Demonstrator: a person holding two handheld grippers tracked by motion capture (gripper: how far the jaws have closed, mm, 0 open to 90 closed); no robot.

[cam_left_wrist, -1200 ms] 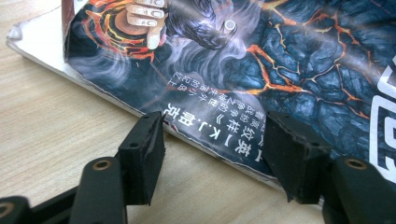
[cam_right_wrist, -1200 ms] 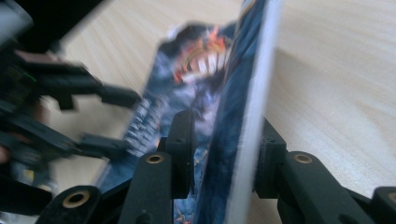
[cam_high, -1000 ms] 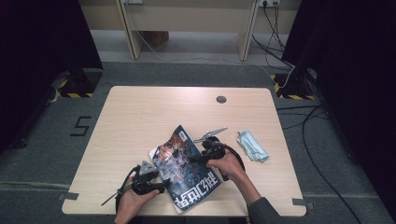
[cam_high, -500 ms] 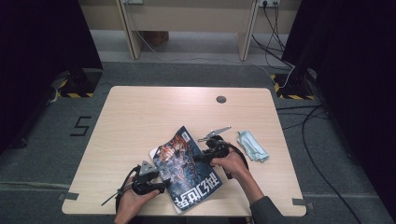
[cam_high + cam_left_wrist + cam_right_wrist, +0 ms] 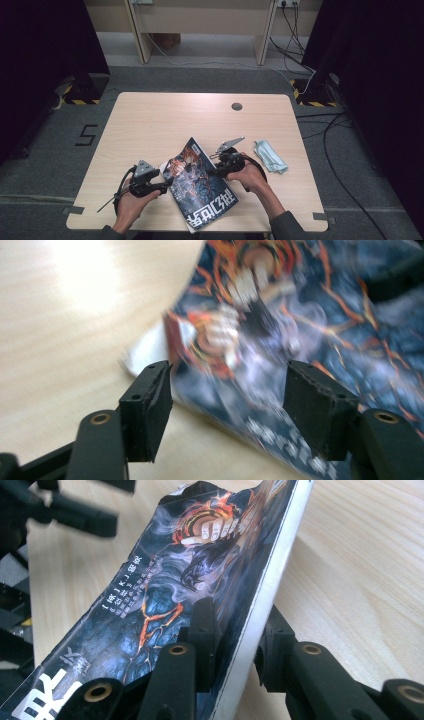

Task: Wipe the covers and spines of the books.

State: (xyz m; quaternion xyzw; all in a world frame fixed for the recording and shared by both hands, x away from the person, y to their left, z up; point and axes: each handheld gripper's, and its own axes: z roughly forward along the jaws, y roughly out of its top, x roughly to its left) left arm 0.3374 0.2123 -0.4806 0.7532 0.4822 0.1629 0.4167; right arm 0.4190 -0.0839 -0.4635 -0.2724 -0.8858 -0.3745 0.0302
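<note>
The one book [image 5: 200, 187], a thin, floppy paperback with a glossy, likely slippery cover, lies tilted on the near part of the bench [image 5: 150, 125] and is best taken by its stiffer white spine edge. The right gripper [image 5: 235, 645] has just been closing and clamps that edge; the left gripper [image 5: 227, 405] has just been opening, its fingers released around the curled corner. One blue cloth [image 5: 269, 156] lies just beyond the right hand.

Centre, near edge: we see the book [image 5: 202, 187] on the table [image 5: 165, 120].
Left of book: left gripper [image 5: 161, 188].
Right of book: right gripper [image 5: 216, 169].
Far right: cloth [image 5: 270, 156].
Far edge: grommet [image 5: 237, 106].
</note>
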